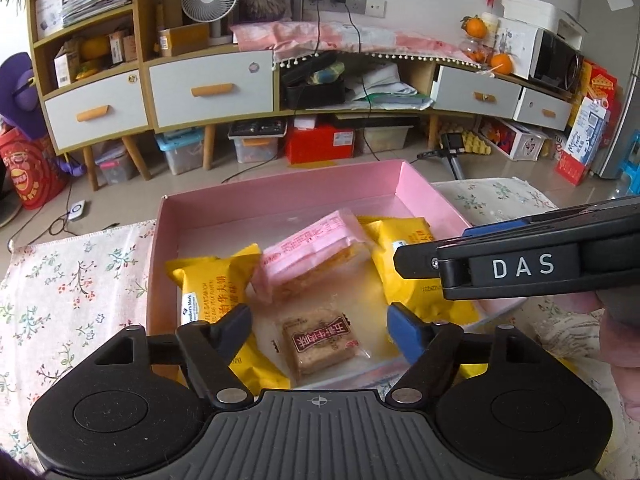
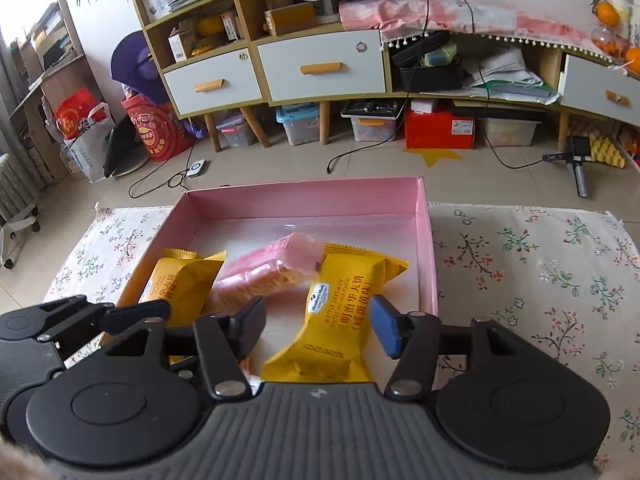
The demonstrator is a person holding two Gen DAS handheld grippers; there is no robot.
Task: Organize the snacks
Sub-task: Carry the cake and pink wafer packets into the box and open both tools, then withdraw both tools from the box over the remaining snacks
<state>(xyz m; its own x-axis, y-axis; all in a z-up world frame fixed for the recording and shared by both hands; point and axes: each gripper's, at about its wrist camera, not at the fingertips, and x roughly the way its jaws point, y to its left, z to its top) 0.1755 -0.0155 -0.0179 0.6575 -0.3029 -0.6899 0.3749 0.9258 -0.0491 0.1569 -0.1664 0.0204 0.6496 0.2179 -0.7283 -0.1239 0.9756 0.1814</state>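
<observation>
A pink box [image 1: 280, 190] [image 2: 304, 196] sits on a floral cloth and holds snack packs. In the left wrist view I see a yellow pack at the left [image 1: 208, 280], a pink pack in the middle [image 1: 312, 254], a yellow pack at the right [image 1: 404, 236] and a clear-wrapped brown bar [image 1: 320, 344]. My left gripper [image 1: 320, 330] is open above the brown bar. My right gripper [image 2: 318, 326] is open, its fingers either side of the right yellow pack [image 2: 340, 312]. The left yellow pack [image 2: 180, 284] and pink pack [image 2: 264, 272] lie beyond. The right gripper's body [image 1: 520, 268] shows at the right of the left wrist view.
The floral cloth [image 2: 540, 272] spreads around the box on both sides. Beyond it is tiled floor with cables, then a wooden cabinet [image 2: 320, 68] with white drawers, storage bins and a red box [image 2: 440, 128] beneath it.
</observation>
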